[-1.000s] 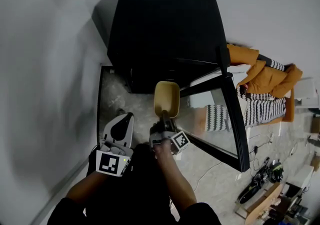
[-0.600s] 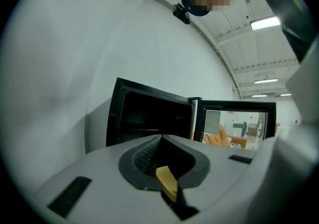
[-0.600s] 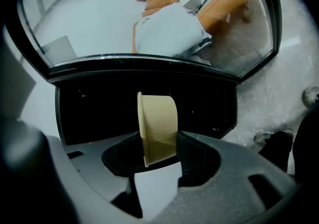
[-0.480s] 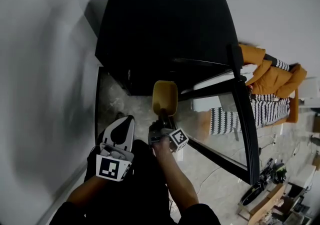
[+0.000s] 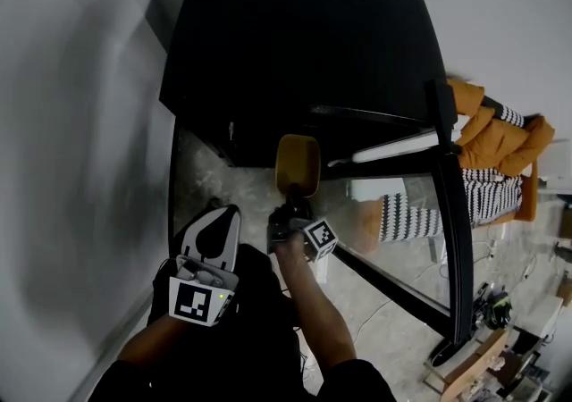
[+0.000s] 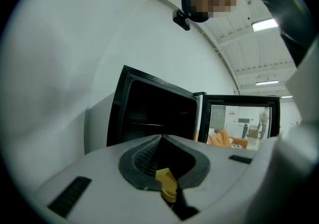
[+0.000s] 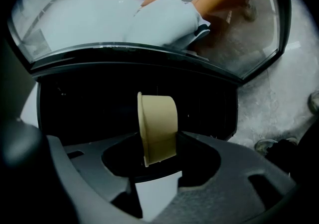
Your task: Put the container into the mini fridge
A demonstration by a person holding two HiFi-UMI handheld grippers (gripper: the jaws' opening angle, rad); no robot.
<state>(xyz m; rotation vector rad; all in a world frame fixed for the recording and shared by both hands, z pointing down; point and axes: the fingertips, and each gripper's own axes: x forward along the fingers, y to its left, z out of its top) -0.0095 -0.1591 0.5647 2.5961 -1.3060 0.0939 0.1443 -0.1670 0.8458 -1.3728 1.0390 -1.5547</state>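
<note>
The black mini fridge (image 5: 295, 52) stands against the wall, its glass door (image 5: 447, 213) swung open to the right. My right gripper (image 5: 295, 202) is shut on a tan container (image 5: 298, 165), held on its side just in front of the dark opening. In the right gripper view the container (image 7: 158, 126) sits between the jaws of the right gripper (image 7: 157, 157), with the fridge's dark inside (image 7: 89, 108) behind it. My left gripper (image 5: 214, 230) hangs lower left, shut and holding nothing. The left gripper view looks past the left gripper (image 6: 160, 138) at the open fridge (image 6: 149, 118).
A grey wall (image 5: 71, 123) runs along the left. The floor (image 5: 214, 177) before the fridge is pale stone. Orange cushions and a striped cloth (image 5: 500, 137) lie behind the door. Cables and small items (image 5: 492, 311) sit at the lower right.
The fridge has grown larger in the head view, and the container in my right gripper has come a little closer to the opening. The left gripper has barely moved.
</note>
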